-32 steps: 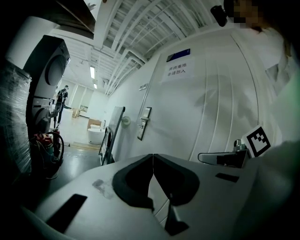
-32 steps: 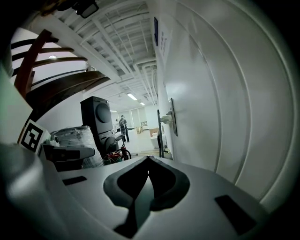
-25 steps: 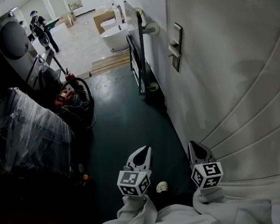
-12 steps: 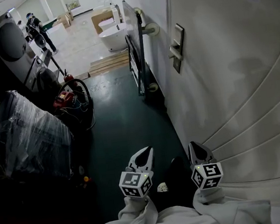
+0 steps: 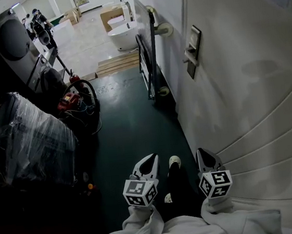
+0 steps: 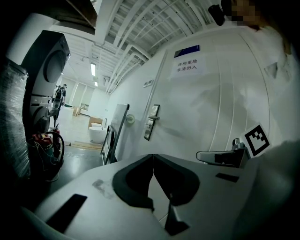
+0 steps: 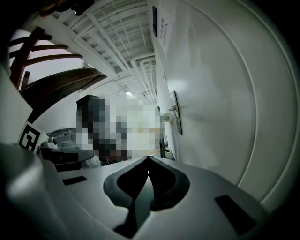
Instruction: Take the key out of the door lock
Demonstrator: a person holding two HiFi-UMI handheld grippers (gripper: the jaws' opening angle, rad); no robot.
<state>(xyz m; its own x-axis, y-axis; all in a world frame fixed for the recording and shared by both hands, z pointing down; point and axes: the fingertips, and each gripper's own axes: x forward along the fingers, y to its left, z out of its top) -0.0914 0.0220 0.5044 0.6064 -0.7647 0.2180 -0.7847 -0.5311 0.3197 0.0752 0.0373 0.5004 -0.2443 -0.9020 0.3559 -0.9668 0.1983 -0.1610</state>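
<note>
The white door (image 5: 248, 91) fills the right side of the head view. Its metal lock plate with a lever handle (image 5: 193, 50) is far ahead of both grippers. The key is too small to make out in any view. My left gripper (image 5: 152, 157) and right gripper (image 5: 200, 151) hang low near my body, side by side, both shut and holding nothing. In the left gripper view the shut tips (image 6: 153, 155) point toward the distant lock plate (image 6: 151, 123). In the right gripper view the shut tips (image 7: 148, 158) lie below the lock plate (image 7: 176, 113).
My dark trouser leg and light shoe (image 5: 174, 161) stand between the grippers on the dark green floor (image 5: 126, 126). A plastic-wrapped stack (image 5: 22, 138), a dark machine (image 5: 7, 46) and red cables (image 5: 73, 100) line the left. A metal frame (image 5: 146, 51) leans by the door; a bathtub (image 5: 123, 35) and people (image 5: 41, 26) are beyond.
My leg and shoe have stepped forward between the grippers. The lock plate has shifted slightly right and lower in the head view. Both grippers have stayed shut in the same place.
</note>
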